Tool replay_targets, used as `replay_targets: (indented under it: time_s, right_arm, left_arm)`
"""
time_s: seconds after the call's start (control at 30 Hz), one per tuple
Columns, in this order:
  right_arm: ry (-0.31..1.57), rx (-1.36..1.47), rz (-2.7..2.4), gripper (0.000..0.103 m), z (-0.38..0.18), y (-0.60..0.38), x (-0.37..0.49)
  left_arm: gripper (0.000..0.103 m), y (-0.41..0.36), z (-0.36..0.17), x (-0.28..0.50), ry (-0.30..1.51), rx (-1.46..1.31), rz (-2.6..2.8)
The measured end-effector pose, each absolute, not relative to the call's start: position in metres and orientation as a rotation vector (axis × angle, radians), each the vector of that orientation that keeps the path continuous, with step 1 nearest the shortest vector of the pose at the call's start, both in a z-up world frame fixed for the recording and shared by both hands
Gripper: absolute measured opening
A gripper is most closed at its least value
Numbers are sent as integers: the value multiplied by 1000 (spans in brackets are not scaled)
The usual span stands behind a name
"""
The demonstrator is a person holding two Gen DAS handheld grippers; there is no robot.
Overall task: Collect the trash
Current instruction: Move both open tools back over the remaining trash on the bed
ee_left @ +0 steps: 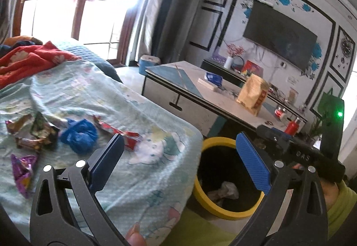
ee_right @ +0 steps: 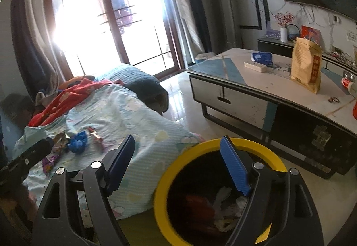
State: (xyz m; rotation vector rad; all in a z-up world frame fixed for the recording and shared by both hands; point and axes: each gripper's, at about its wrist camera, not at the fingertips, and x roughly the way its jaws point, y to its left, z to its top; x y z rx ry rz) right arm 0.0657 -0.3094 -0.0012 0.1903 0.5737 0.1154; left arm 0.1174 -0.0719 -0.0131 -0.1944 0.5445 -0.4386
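Several pieces of trash lie on the light blue bed sheet: a crumpled blue bag, a red wrapper, dark snack wrappers and a purple wrapper. They also show in the right wrist view, the blue bag among them. A yellow-rimmed black bin stands beside the bed, with white and red trash inside. My left gripper is open and empty over the bed edge. My right gripper is open and empty above the bin rim.
A low coffee table stands beyond the bin with a brown paper bag, a blue pack and a white box. A red blanket lies at the bed's far end. A TV hangs on the wall.
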Motion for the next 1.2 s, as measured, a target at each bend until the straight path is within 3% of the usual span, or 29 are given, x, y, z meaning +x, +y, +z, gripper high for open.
replay_targets:
  time_s: [1.2]
  right_arm:
    - [599,2,437,77,11,-143,100]
  left_arm:
    - [92,64,7,130,466,-361,-101]
